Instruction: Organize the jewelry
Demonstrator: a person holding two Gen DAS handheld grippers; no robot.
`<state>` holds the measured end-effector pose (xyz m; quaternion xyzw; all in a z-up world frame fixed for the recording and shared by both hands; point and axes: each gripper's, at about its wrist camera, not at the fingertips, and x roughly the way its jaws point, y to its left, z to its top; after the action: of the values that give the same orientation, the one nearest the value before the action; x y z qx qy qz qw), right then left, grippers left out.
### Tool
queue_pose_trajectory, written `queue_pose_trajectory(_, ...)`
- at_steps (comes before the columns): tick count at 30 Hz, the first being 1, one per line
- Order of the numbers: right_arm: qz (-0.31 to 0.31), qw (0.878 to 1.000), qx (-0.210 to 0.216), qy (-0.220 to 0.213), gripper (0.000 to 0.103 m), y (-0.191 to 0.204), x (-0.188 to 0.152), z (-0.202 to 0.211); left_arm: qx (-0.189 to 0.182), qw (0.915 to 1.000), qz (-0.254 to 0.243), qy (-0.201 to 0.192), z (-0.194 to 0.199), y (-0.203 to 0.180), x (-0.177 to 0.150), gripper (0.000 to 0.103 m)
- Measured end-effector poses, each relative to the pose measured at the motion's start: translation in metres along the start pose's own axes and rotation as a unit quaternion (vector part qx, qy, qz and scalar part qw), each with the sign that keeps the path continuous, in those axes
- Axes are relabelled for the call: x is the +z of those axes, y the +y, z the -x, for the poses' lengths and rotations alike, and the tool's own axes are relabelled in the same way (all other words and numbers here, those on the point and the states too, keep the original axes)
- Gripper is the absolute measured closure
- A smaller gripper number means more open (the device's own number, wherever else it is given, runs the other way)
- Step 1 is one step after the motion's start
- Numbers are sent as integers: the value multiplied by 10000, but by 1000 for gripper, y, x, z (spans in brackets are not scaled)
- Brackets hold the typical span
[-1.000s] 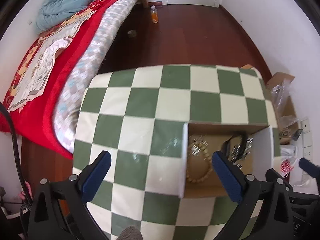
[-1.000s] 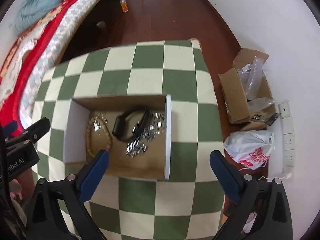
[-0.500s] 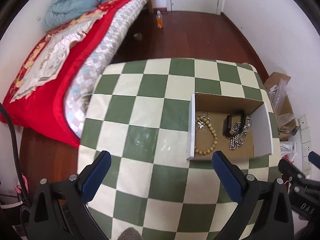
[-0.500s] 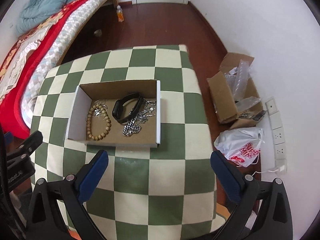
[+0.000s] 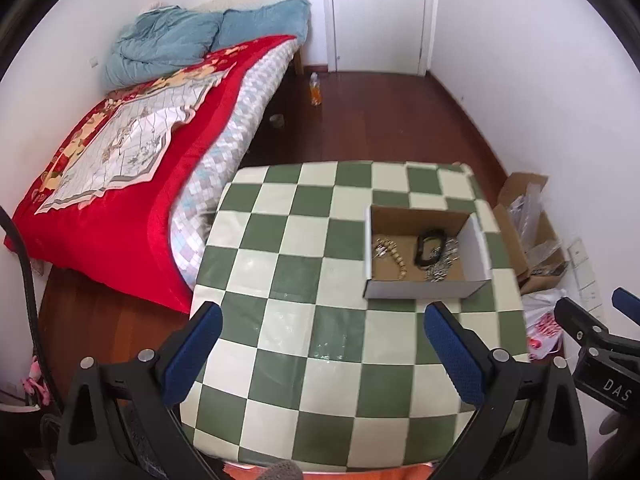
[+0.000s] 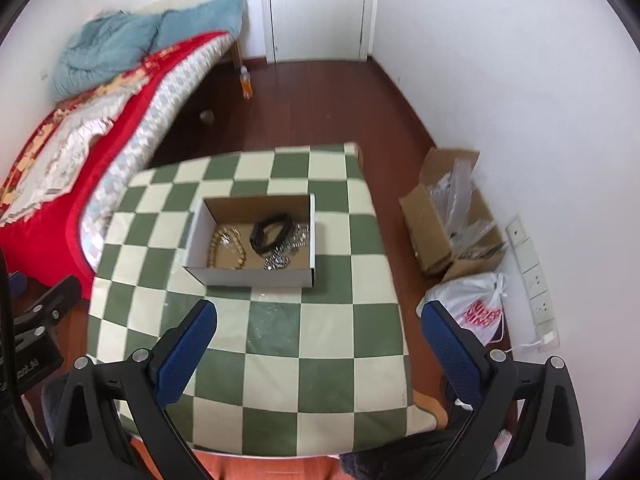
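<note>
Right wrist view: both jaws apart (empty), cardboard box (image 6: 248, 276) unobstructed on checkered table (image 6: 320, 344).

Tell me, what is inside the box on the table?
The box holds a bead bracelet, a black band and silver chains. The near wall hides part of the floor, and the band covers some chain.

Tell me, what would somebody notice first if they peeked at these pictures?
Probably the green-and-cream checkered table filling the middle, with an open cardboard box on it holding a bead bracelet, a black band and silvery chains. On the left, the bright red bed cover grabs the eye too.
</note>
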<state>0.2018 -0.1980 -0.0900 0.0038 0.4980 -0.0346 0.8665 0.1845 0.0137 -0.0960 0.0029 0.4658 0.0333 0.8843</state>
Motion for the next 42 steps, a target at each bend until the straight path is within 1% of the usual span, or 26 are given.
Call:
queue_pose_trajectory(6, -33, 9990, 65, -435, 0, -1, -1, 63, -84, 9993, 64, -359, 54, 6, -1, 0)
queue_pose_trajectory(10, 9, 9983, 91, -581, 0, -1, -3, 92, -160, 9990, 121, -402, 79, 9, -2, 0)
queue_pose_trajectory(14, 25, 9978, 122, -656, 0, -1, -6, 111, -195, 9987, 62, -470, 97, 9, -5, 0)
queue_pose_trajectory(17, 47, 9976, 113, -679, 0, 0, -6, 119, -228, 9987, 42, -446, 104, 8, -7, 0)
queue_pose_trajectory(19, 37, 9976, 104, -685, 0, -1, -5, 122, -245, 9991, 70, -343, 107, 7, -6, 0)
queue_pose_trajectory(22, 61, 9976, 105, -681, 0, 0, -3, 124, -196, 9994, 85, -280, 110, 6, -5, 0)
queue_pose_trajectory(33, 136, 9967, 10, -796, 0, 1, 6, 128, -71, 9994, 85, -343, 111, 5, 1, 0)
queue_pose_trajectory(42, 136, 9967, -9, -794, 0, 0, 6, 124, -87, 9993, 70, -356, 110, 3, 1, 0)
